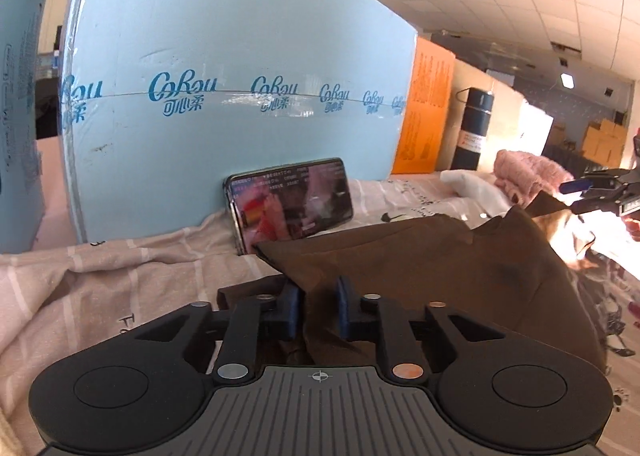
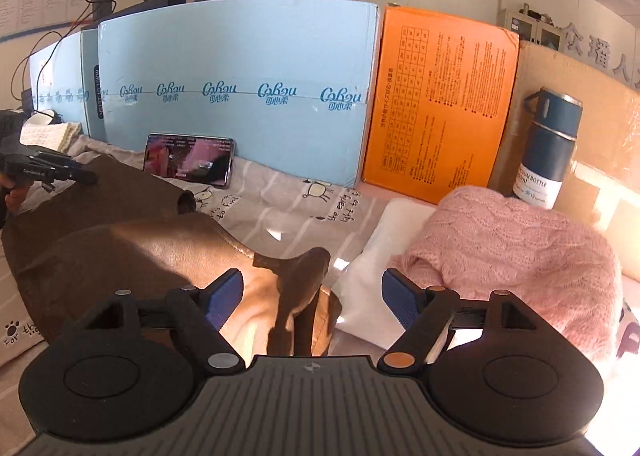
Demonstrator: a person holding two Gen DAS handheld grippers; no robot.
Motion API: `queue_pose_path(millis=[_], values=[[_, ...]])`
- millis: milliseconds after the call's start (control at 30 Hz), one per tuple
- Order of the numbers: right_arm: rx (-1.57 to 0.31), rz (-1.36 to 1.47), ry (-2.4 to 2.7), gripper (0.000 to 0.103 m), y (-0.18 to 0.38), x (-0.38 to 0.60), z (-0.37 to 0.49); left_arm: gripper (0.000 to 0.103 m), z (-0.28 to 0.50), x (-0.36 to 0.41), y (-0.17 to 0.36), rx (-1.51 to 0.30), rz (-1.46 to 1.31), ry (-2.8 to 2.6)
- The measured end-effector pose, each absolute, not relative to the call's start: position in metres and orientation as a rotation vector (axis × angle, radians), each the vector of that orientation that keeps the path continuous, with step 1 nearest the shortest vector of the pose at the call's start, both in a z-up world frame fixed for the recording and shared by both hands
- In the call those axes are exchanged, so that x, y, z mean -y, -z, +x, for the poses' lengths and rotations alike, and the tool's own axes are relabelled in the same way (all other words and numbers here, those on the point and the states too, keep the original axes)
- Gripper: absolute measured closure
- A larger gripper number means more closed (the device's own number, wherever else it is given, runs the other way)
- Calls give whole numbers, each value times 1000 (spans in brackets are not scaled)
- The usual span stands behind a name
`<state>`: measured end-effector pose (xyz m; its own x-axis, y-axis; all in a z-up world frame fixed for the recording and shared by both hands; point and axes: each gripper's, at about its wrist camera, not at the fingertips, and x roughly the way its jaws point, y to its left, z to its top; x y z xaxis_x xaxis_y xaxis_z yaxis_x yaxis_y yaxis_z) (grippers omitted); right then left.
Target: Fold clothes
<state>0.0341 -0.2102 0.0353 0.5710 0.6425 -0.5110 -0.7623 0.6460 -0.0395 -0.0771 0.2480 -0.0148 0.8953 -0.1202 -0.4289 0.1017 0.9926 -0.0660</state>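
A dark brown garment (image 1: 420,264) lies on the striped bedsheet (image 1: 100,268). My left gripper (image 1: 318,310) is shut on a fold of the brown garment and holds its edge raised. In the right wrist view the same brown garment (image 2: 132,244) spreads to the left, with a raised tip between the jaws. My right gripper (image 2: 312,296) is open, its blue pads (image 2: 226,294) wide apart, and holds nothing. The left gripper also shows in the right wrist view (image 2: 60,172) at the far left. The right gripper shows in the left wrist view (image 1: 600,192) at the far right.
A phone (image 1: 290,202) leans against a large light-blue box (image 1: 240,56) at the back. An orange box (image 2: 436,104) and a dark blue vacuum bottle (image 2: 548,148) stand to the right. A pink knit sweater (image 2: 512,256) lies on a white folded cloth (image 2: 372,280).
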Motion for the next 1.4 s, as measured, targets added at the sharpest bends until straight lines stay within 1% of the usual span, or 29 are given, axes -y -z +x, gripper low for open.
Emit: queue_pose_path(millis=[33,67,100,133,167,200,300,433,467,533,567,600,667,733,767,800,900,967,1033,1133,1300,1367,1400], values=[[-496,-235,-821,32,-28,210,35,98,-82,-239,13,-431,-3,85],[-506,-201,-806,44,-21,210,37,101,-87,-232,12,-417,15,66],[-516,-166,-790,53,-14,211,38,101,-92,-228,9,-402,16,53],[-510,-128,-782,68,-8,212,38,101,-98,-223,6,-388,14,38],[-507,-92,-774,79,-4,214,39,101,-103,-222,3,-382,11,21],[-509,-67,-766,85,-2,216,39,101,-108,-223,1,-380,8,1],[-504,-6,-742,89,2,218,38,101,-112,-225,2,-416,0,-49],[-526,-8,-659,89,5,211,45,98,-96,-224,14,-490,8,-92],[-531,-19,-640,89,6,209,45,93,-92,-224,16,-497,9,-102],[-541,-42,-602,89,9,207,45,88,-91,-229,16,-487,-27,-93],[-543,-53,-586,89,8,207,44,78,-92,-233,16,-482,-60,-74],[-538,-54,-573,89,7,209,42,56,-94,-236,16,-481,-91,-54],[-528,-53,-545,89,5,214,39,35,-98,-243,15,-463,-178,23],[-526,-45,-517,87,5,218,37,34,-103,-249,13,-452,-255,110],[-525,-41,-505,87,6,219,36,27,-104,-251,12,-459,-277,154],[-525,-37,-493,87,7,221,36,23,-106,-252,12,-469,-292,184],[-525,-26,-458,83,10,225,33,23,-118,-257,13,-472,-333,194],[-515,-7,-442,74,9,227,28,23,-124,-258,13,-477,-358,205],[-494,12,-429,71,5,229,20,22,-129,-257,12,-477,-349,183],[-450,2,-397,63,1,227,9,22,-131,-252,10,-459,-319,113],[-383,20,-388,59,-6,222,-7,22,-128,-244,9,-502,-219,-38],[-342,48,-383,52,-10,222,-16,22,-128,-243,12,-516,-236,-37],[-325,73,-401,52,-11,222,-18,22,-127,-242,14,-524,-242,-22]])
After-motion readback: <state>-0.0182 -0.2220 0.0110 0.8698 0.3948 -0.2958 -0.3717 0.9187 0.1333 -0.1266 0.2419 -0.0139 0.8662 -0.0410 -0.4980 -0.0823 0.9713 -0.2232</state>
